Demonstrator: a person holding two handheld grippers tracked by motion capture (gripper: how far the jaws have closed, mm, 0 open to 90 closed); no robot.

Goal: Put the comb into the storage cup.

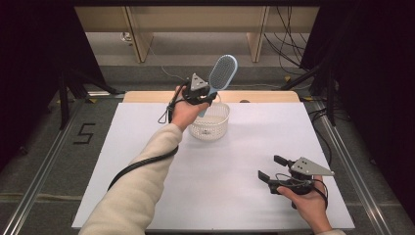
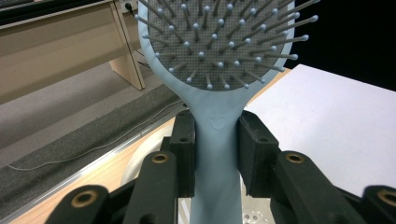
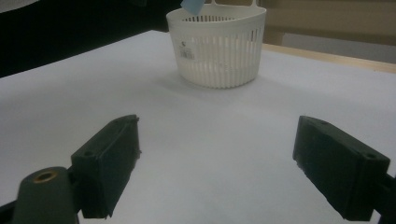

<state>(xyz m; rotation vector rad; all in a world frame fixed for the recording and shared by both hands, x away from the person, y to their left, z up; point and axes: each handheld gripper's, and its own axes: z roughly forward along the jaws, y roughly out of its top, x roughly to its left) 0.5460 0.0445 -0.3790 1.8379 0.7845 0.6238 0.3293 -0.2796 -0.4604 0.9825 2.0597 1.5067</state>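
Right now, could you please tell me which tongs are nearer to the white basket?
Left. The left tongs hold a blue hairbrush just above the basket; the right tongs sit open near the table's front edge.

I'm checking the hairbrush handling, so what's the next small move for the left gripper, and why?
Probably lower the left gripper straight down. It is shut on the handle of the blue hairbrush, whose handle end hangs just over the rim of the white basket, bristle head up. The right gripper is open and off to the side on the table, so nothing blocks the way.
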